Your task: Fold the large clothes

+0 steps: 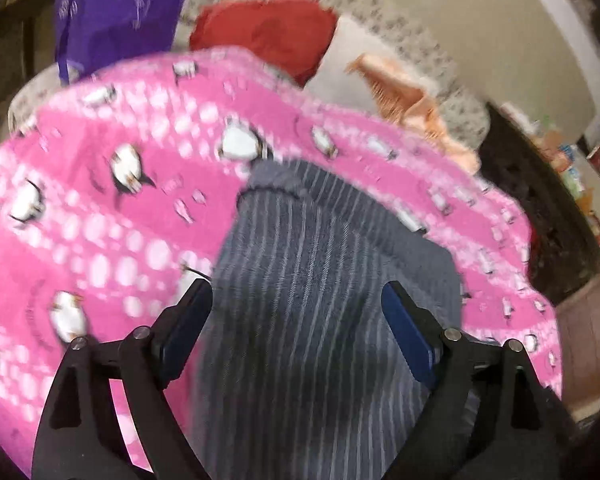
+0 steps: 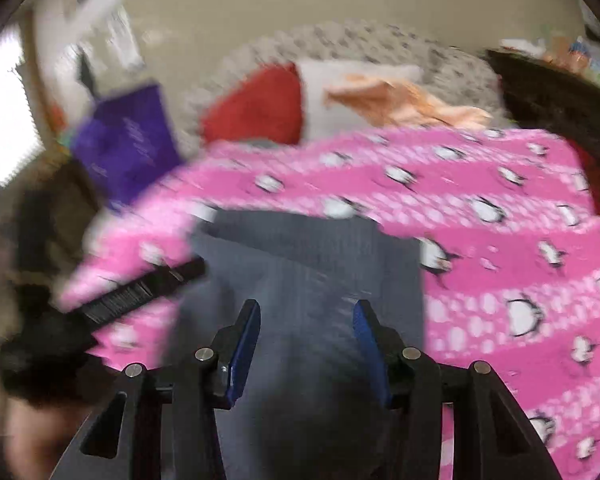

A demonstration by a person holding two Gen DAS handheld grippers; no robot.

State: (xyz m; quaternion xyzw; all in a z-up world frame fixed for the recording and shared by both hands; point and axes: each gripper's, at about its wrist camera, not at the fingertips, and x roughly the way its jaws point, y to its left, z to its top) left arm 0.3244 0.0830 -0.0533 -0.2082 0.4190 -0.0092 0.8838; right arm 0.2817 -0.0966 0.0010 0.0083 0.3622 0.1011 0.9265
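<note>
On pink penguin blanket [image 1: 100,200], grey striped garment [image 1: 320,300] lies betw. both tools: left tool [image 1: 296,316] wide open, right tool [image 2: 306,336] half open, neither gripping; pics blurred.

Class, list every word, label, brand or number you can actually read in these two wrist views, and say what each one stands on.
None can be read.
Purple bag: pale script-like marks, too blurred to read.
Packages on the shelf at the right edge: coloured labels, too small and blurred.
Papers on the wall: no legible print.
Pink blanket: only penguin pictures and dots, no text.
Grey striped garment: no label visible.
</note>
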